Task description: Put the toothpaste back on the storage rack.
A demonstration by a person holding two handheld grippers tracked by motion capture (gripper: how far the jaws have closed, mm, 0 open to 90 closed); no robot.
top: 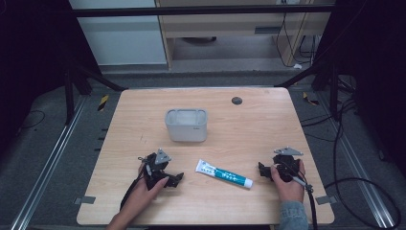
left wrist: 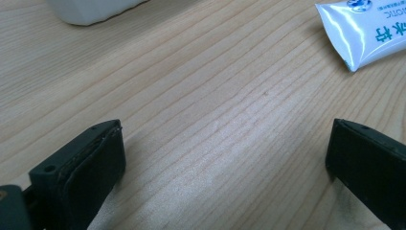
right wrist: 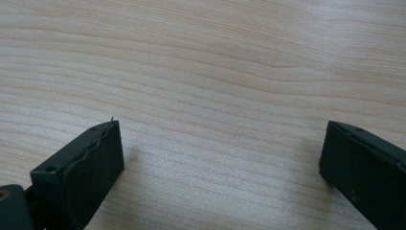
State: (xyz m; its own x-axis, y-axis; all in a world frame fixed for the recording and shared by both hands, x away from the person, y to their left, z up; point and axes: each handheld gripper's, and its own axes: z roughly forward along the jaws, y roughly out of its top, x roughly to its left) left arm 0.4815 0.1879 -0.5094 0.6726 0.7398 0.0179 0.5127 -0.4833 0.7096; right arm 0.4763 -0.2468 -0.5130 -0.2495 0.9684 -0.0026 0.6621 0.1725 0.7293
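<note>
- Toothpaste tube (top: 224,174) lies flat on the wooden desk (top: 249,124) in the high view, between the left claw (top: 168,179) and the right claw (top: 264,171), apart from both; a white bin (top: 186,125) stands behind it.
- Left gripper view: left claw (left wrist: 225,148) gapes wide over bare wood, the tube's crimped end (left wrist: 364,33) at upper right, well ahead of the jaws.
- Right gripper view: right claw (right wrist: 220,148) spread wide, nothing between the jaws.

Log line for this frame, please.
left gripper: open, empty, near tube's flat end | right gripper: open, empty | toothpaste tube: flat on table, between grippers | white container: behind tube, untouched
</note>
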